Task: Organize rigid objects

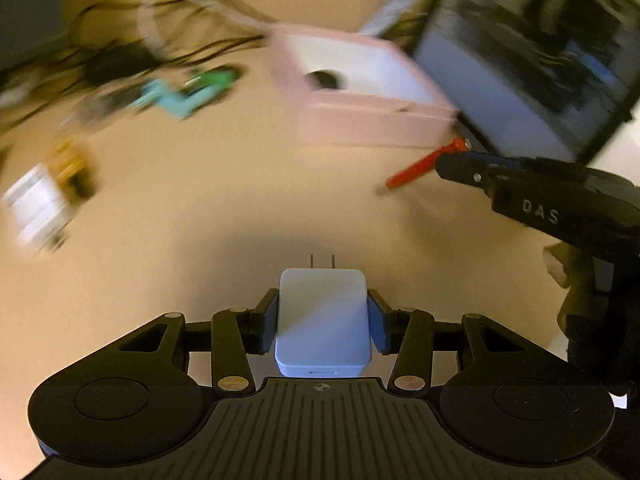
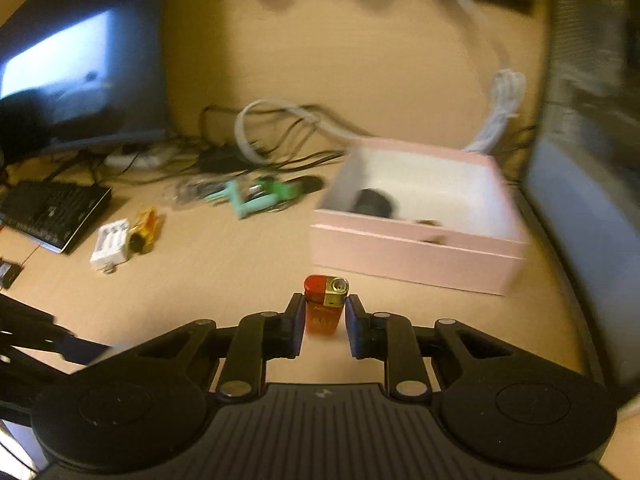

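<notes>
A white rectangular plastic plug-in charger (image 1: 323,320), its two metal prongs pointing away from the camera, sits clamped between the blue pads of the left hand-held gripper (image 1: 323,322) at the lower centre of the left wrist view, lifted clear of the pale wooden counter (image 1: 208,208).

In the right wrist view, a red translucent lighter with a gold metal cap (image 2: 325,306) stands upright at lower centre between the fingers of the right hand-held gripper (image 2: 323,326); the left finger touches it, a sliver of counter shows beside the right finger, and whether the grip is firm cannot be told. In the left wrist view the same lighter juts out from that gripper's tip at right, so it appears carried.

Just beyond, right of centre, an open pink cardboard box with a white lining (image 2: 416,256) rests on the counter, a dark round object (image 2: 374,202) inside. At left lie a white battery charger (image 2: 111,245), an amber lighter (image 2: 146,229) and mint-green plastic pieces (image 2: 248,200), blurred. Tangled black cables (image 2: 280,152) trail behind.
</notes>
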A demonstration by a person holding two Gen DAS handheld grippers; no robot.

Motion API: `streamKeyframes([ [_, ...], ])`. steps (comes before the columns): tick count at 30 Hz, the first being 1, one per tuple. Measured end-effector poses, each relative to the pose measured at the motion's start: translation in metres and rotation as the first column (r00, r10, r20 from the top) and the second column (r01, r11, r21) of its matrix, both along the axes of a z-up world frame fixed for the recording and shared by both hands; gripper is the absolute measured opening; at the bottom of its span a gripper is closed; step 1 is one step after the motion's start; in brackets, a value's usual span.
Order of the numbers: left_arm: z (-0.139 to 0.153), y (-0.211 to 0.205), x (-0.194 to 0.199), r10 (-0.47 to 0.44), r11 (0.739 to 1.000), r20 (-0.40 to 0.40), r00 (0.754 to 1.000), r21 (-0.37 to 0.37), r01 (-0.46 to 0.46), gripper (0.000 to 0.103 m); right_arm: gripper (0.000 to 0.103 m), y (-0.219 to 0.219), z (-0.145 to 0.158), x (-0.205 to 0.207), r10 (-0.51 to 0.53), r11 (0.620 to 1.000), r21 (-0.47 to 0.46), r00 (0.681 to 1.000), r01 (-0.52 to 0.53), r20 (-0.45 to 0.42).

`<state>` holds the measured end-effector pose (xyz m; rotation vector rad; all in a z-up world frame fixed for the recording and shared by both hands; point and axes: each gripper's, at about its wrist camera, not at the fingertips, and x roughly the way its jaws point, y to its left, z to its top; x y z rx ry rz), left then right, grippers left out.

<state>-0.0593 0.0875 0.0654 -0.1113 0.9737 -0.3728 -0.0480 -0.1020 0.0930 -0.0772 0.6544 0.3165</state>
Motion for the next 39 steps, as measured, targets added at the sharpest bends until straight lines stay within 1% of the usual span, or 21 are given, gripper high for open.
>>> streamKeyframes([
  [3,0.012,-0.02,0.017,-0.035,0.999,0.063,0.997,-0.028,0.037,0.05,0.02,-0.03,0.009,-0.009,-0.081,0.997,0.007,0.996,0.081,0.026],
  [6,0.032,-0.034,0.043,-0.012,0.999,0.154,0.988,-0.048,0.019,0.05,0.012,-0.052,0.011,-0.015,-0.138,0.99,0.007,0.989,0.138,0.047],
  [7,0.039,-0.037,0.05,-0.004,0.999,0.179,0.984,-0.05,0.013,0.05,0.012,-0.058,0.012,-0.018,-0.154,0.988,0.006,0.986,0.154,0.056],
  [9,0.055,-0.048,0.072,0.012,0.999,0.246,0.969,-0.048,0.0,0.05,0.012,-0.068,0.012,-0.024,-0.175,0.985,0.006,0.982,0.175,0.075],
  [11,0.068,-0.063,0.092,0.017,0.999,0.316,0.948,-0.039,-0.005,0.05,0.012,-0.077,0.011,-0.03,-0.192,0.981,0.008,0.978,0.192,0.085],
  [12,0.074,-0.069,0.103,0.038,0.999,0.337,0.941,-0.037,-0.027,0.05,0.012,-0.081,0.01,-0.032,-0.195,0.981,0.007,0.977,0.195,0.083],
  [13,0.079,-0.072,0.112,0.067,0.997,0.336,0.94,-0.049,-0.054,0.05,0.012,-0.084,0.008,-0.034,-0.19,0.982,0.002,0.979,0.191,0.079],
  [14,0.083,-0.074,0.121,0.103,0.993,0.32,0.942,-0.089,-0.078,0.05,0.012,-0.087,0.005,-0.036,-0.183,0.983,-0.008,0.98,0.184,0.072],
  [16,0.088,-0.075,0.13,0.137,0.982,0.285,0.949,-0.162,-0.094,0.05,0.013,-0.09,0.001,-0.039,-0.154,0.987,-0.04,0.987,0.156,0.048],
  [17,0.088,-0.076,0.129,0.141,0.979,0.277,0.951,-0.18,-0.092,0.05,0.013,-0.09,-0.002,-0.039,-0.137,0.989,-0.054,0.99,0.139,0.029],
  [18,0.087,-0.078,0.125,0.131,0.981,0.28,0.951,-0.175,-0.083,0.05,0.016,-0.091,-0.007,-0.039,-0.121,0.99,-0.069,0.993,0.121,0.004],
  [19,0.085,-0.079,0.12,0.115,0.985,0.283,0.952,-0.158,-0.072,0.05,0.021,-0.092,-0.011,-0.039,-0.115,0.99,-0.082,0.993,0.113,-0.015],
  [21,0.076,-0.079,0.11,0.077,0.991,0.264,0.961,-0.124,-0.045,0.05,0.023,-0.094,-0.021,-0.038,-0.118,0.988,-0.103,0.992,0.114,-0.034],
  [26,0.041,-0.063,0.08,0.03,0.998,0.148,0.989,-0.05,-0.023,0.05,0.023,-0.088,-0.037,-0.031,-0.11,0.986,-0.136,0.991,0.098,-0.082],
  [29,0.023,-0.051,0.061,0.011,1.0,0.094,0.996,-0.017,-0.009,0.05,0.024,-0.084,-0.043,-0.021,-0.086,0.987,-0.144,0.989,0.069,-0.118],
  [31,0.013,-0.043,0.049,0.002,1.0,0.063,0.998,-0.009,-0.001,0.05,0.031,-0.082,-0.049,-0.014,-0.089,0.985,-0.16,0.988,0.068,-0.13],
  [33,0.005,-0.035,0.04,0.004,1.0,0.033,0.999,-0.006,-0.004,0.05,0.035,-0.087,-0.054,-0.008,-0.104,0.985,-0.152,0.982,0.08,-0.155],
  [36,-0.003,-0.025,0.031,0.023,1.0,-0.003,1.0,-0.008,-0.023,0.05,0.036,-0.096,-0.055,0.0,-0.121,0.992,-0.069,0.972,0.109,-0.2],
  [38,-0.004,-0.022,0.028,0.029,1.0,-0.015,0.999,-0.009,-0.029,0.05,0.031,-0.092,-0.054,0.003,-0.108,0.994,-0.04,0.969,0.102,-0.223],
  [39,-0.005,-0.021,0.027,0.026,1.0,-0.019,0.999,-0.007,-0.026,0.05,0.024,-0.088,-0.053,0.002,-0.103,0.995,-0.039,0.969,0.097,-0.225],
])
